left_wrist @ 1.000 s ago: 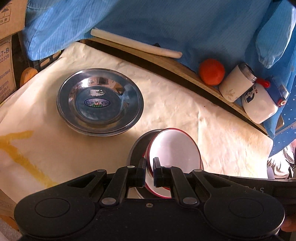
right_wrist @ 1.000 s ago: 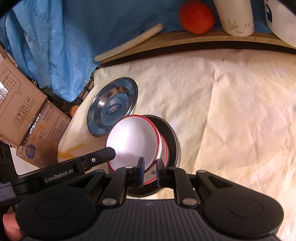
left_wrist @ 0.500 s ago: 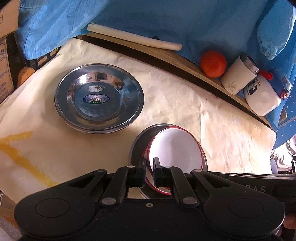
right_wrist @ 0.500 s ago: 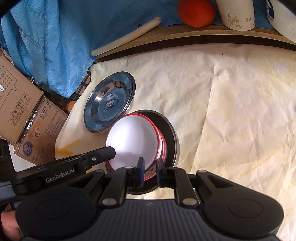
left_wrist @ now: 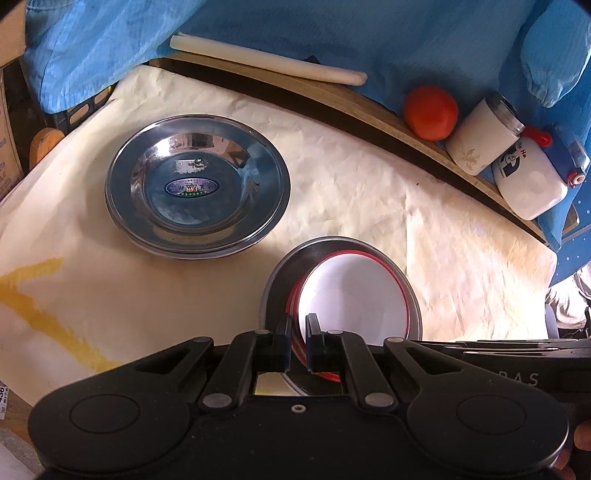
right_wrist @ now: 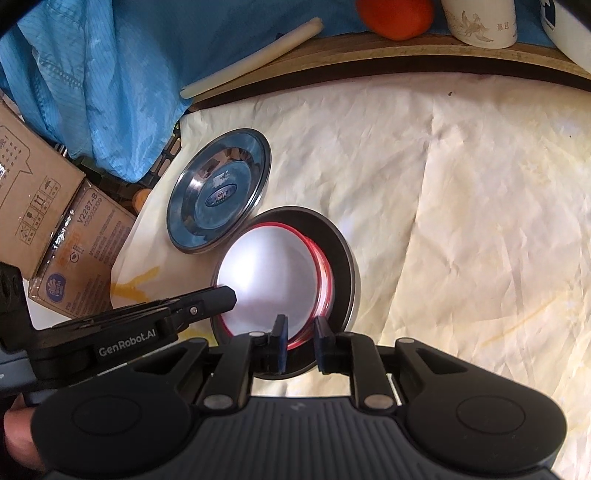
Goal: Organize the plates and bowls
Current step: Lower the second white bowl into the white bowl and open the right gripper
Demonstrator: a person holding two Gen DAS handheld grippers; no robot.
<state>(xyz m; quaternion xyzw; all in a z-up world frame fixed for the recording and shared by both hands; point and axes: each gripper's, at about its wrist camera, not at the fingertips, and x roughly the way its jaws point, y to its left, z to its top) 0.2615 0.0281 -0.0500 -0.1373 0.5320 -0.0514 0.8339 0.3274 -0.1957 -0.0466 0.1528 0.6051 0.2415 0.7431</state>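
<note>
A white bowl (left_wrist: 351, 295) with a red rim lies tilted on another like it, both inside a dark metal bowl (left_wrist: 280, 280) on the cream paper. My left gripper (left_wrist: 298, 325) is shut on the white bowl's near rim. In the right wrist view the same white bowl (right_wrist: 266, 273) sits in the dark bowl (right_wrist: 340, 254). My right gripper (right_wrist: 301, 328) straddles its red rim, and its jaws are opening with a small gap at the pads. The left gripper's fingers (right_wrist: 221, 295) reach in from the left. A stack of steel plates (left_wrist: 195, 192) (right_wrist: 218, 195) lies beside the bowls.
Along a raised wooden board (left_wrist: 332, 99) at the back lie a white rod (left_wrist: 266, 62), an orange (left_wrist: 430, 112), a white cup (left_wrist: 480, 144) and a white bottle (left_wrist: 532, 181). Blue cloth (left_wrist: 295, 33) hangs behind. Cardboard boxes (right_wrist: 48, 206) stand at the left.
The right gripper's jaws have parted a little around the white bowl's rim. The left gripper stays shut on the rim, and both views have tilted slightly.
</note>
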